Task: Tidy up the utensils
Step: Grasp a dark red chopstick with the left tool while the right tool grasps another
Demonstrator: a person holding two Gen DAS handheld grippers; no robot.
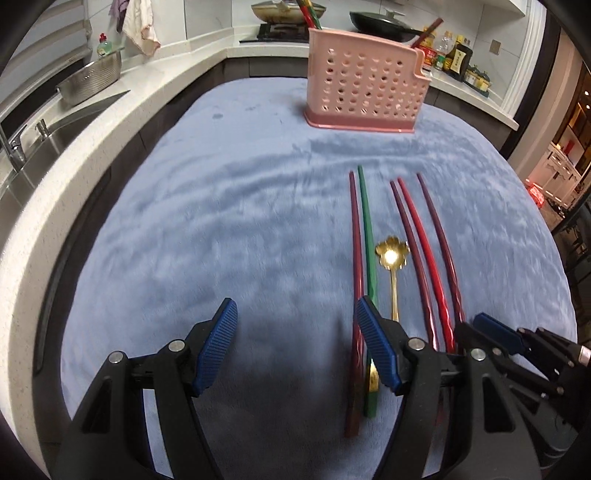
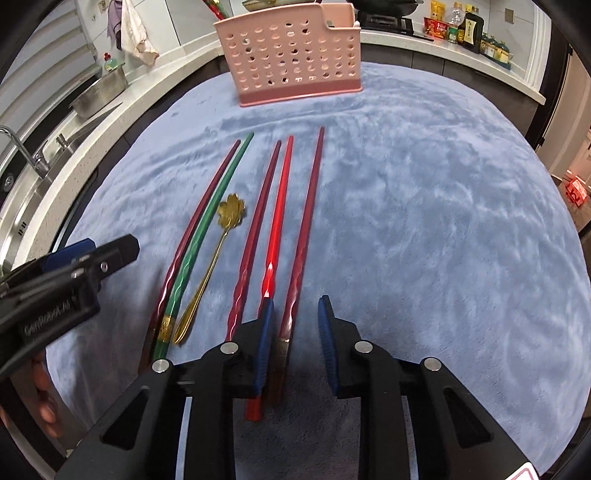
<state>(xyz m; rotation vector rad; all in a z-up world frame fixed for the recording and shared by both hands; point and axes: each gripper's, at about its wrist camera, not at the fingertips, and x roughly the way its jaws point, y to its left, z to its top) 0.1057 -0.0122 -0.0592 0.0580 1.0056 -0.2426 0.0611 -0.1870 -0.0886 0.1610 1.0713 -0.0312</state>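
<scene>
The right hand-held gripper stands part-spread astride the rightmost dark-red chopstick, not yet pinching; it should close squarely near the thick end. The left hand-held gripper gapes over the blue-cloth counter. Beyond, 4 more chopsticks, then the pink perforated holder.

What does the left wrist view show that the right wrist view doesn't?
Left wrist only: two lidded pans on the stove behind the pink holder, and a dark red chopstick sticking out of the holder's narrow compartment.

Right wrist only: the rightmost dark red chopstick lying between the right gripper fingers, with a gap on its right side; a bare hand at the lower left.

Both: pink utensil holder, five chopsticks and the gold flower spoon on the blue cloth, sink, open left gripper.
</scene>
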